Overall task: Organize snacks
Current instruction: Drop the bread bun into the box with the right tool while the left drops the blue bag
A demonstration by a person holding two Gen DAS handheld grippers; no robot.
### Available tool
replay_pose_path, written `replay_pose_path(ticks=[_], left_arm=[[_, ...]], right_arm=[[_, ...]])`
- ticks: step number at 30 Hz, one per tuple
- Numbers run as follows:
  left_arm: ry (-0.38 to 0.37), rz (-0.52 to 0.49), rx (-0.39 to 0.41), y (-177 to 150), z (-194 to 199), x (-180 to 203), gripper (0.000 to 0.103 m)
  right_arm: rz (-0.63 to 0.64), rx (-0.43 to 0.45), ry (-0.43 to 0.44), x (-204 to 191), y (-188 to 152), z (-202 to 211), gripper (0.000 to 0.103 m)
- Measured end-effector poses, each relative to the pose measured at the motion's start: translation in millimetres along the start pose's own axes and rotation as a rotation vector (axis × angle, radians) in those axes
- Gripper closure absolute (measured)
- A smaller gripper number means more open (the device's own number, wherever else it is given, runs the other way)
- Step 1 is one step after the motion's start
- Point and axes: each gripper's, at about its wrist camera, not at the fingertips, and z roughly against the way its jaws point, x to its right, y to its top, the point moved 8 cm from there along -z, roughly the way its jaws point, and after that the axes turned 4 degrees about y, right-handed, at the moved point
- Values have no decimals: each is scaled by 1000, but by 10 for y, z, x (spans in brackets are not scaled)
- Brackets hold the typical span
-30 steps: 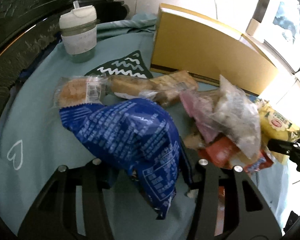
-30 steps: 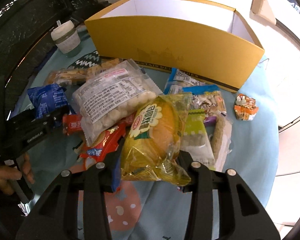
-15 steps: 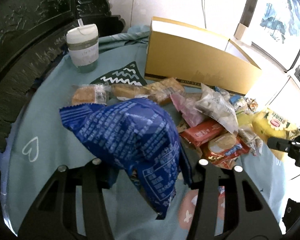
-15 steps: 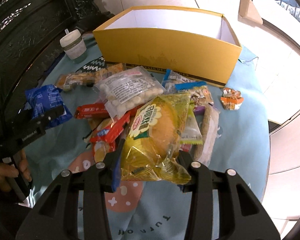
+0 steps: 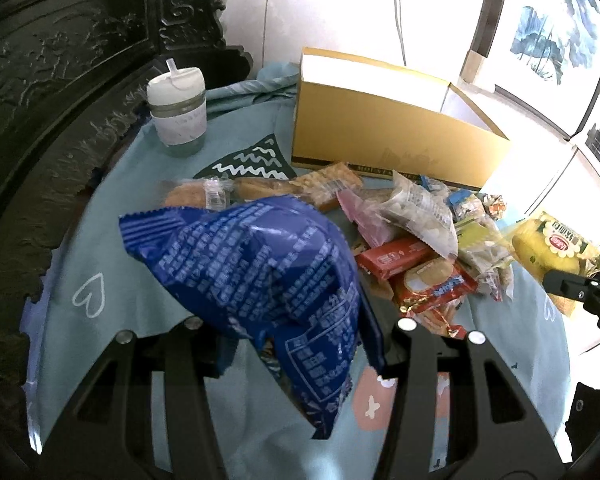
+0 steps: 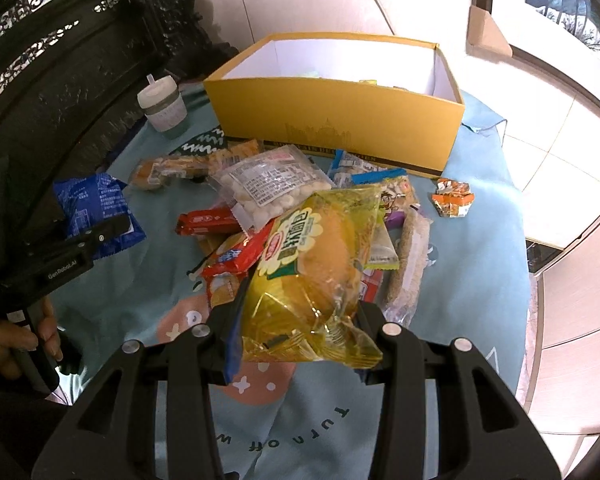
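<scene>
My left gripper [image 5: 300, 354] is shut on a blue snack bag [image 5: 260, 272], held up above the teal tablecloth [image 5: 112, 248]. In the right wrist view my right gripper [image 6: 294, 346] is shut on a yellow cake packet [image 6: 316, 276], lifted over the pile. An open yellow box [image 6: 340, 120] stands at the back of the table, a few small items showing inside. A heap of loose snacks lies in front of it: a clear bag of white balls [image 6: 272, 188], red bars [image 6: 208, 220], wrapped biscuits [image 6: 168, 170]. The left gripper and blue bag [image 6: 96, 208] appear at the left there.
A white lidded cup [image 5: 178, 114] stands at the back left by dark carved furniture [image 5: 60, 60]. An orange wrapped snack [image 6: 452, 198] lies alone at the right. A hand [image 6: 12, 344] grips the left tool's handle. The round table's edge drops to a tiled floor [image 6: 560, 176] on the right.
Both grippers have risen and drawn back with their packets still held; the table and yellow box look smaller and farther, and the box's inside now shows.
</scene>
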Motion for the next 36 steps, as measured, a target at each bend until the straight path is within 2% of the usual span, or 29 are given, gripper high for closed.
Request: replay_pose_path(ticks=[10, 18, 24, 36], left_arm=[[-38, -9, 57, 112, 304, 73, 52], [-77, -35, 150, 491, 589, 237, 52], [-105, -61, 206, 909, 705, 439, 51], [-144, -47, 262, 2037, 499, 849, 51]], right_arm=[[-33, 56, 9, 78, -15, 277, 60], [-88, 135, 16, 233, 118, 572, 60], [-95, 205, 31, 279, 456, 815, 60], [-47, 321, 31, 449, 1662, 1014, 60]])
